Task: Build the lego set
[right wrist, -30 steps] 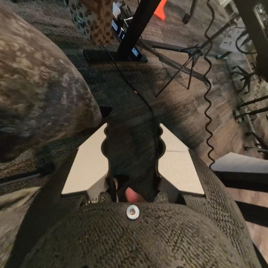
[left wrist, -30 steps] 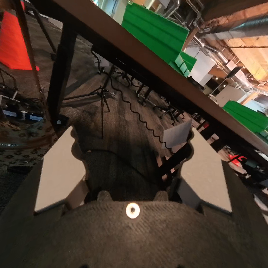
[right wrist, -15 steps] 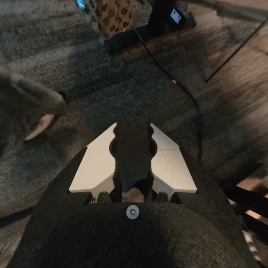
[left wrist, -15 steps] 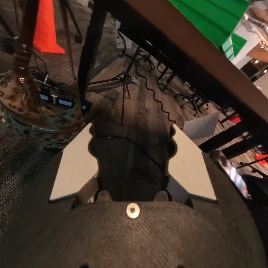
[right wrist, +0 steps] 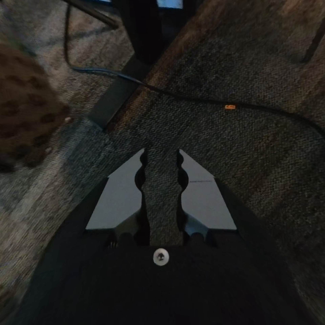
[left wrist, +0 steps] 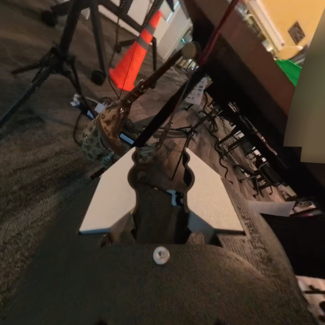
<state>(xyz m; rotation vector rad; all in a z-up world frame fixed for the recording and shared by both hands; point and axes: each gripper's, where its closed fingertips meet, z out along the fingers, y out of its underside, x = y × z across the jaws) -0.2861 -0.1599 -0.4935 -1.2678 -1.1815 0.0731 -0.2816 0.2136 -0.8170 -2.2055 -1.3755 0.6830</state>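
**Grey carpet under both hand-held grippers, no lego in sight**

Grey carpet (right wrist: 228, 149) fills the right wrist view, and we hold the right hand-held gripper (right wrist: 161, 151) pointed down at it. Its jaws stand a narrow gap apart with only carpet showing between them, so it holds nothing. A thin black cable (right wrist: 175, 95) runs across the carpet ahead of the tips, with a small orange tag (right wrist: 230, 106) just beside it. A black leg foot (right wrist: 114, 100) lies flat on the carpet to the left, and a blurred brown spotted shape (right wrist: 26, 109) fills the left edge.

In the left wrist view we hold the left hand-held gripper (left wrist: 160, 151) low and tilted, looking under the counter (left wrist: 255, 58), whose brown edge runs along the upper right. Its jaws are parted wider than the right one's and grip nothing; a small white object (left wrist: 174, 197) shows between them, too blurred to name. Ahead stand an orange cone (left wrist: 133, 58), a black tripod (left wrist: 58, 58) and a spotted bag (left wrist: 105, 126) on the floor.

We see no lego pieces in either view, so we cannot tell where the set is.
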